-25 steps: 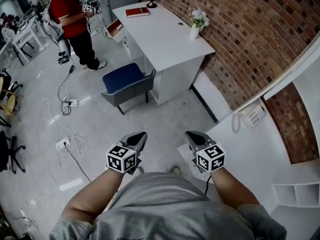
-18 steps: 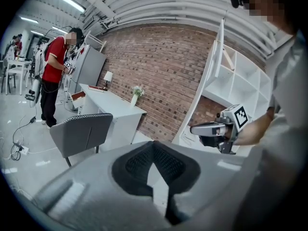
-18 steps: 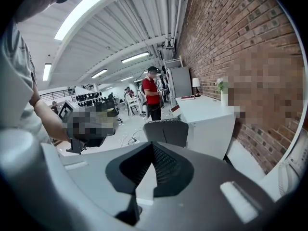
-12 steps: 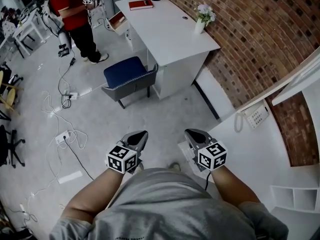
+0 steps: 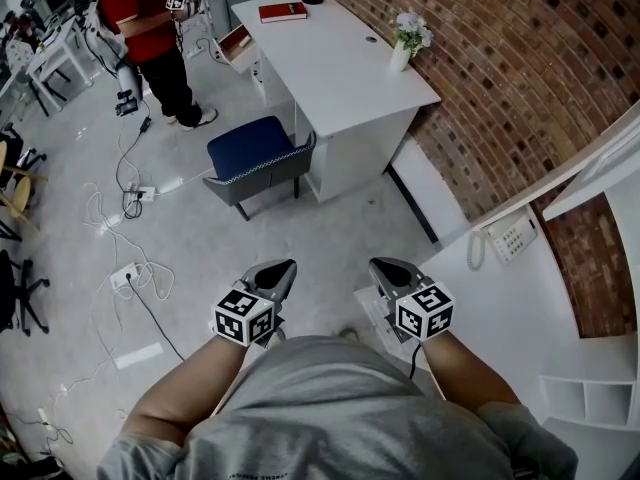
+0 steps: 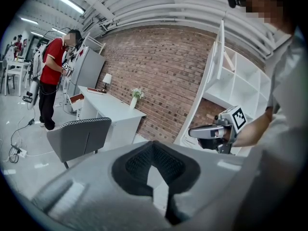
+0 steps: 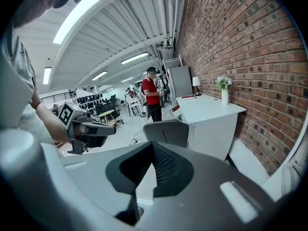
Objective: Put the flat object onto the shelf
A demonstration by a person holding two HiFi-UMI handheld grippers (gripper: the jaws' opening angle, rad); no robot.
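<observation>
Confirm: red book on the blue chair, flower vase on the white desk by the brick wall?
No. The red book lies on the white desk, not the blue chair; the head view shows it. The flower vase is on that desk by the brick wall.

Red brick wall (image 5: 520, 78), white desk (image 5: 335, 63), blue-seated chair (image 5: 250, 148), glossy grey floor (image 5: 340, 233) strewn with cables (image 5: 152, 290), ceiling strip lights (image 7: 77, 13).
</observation>
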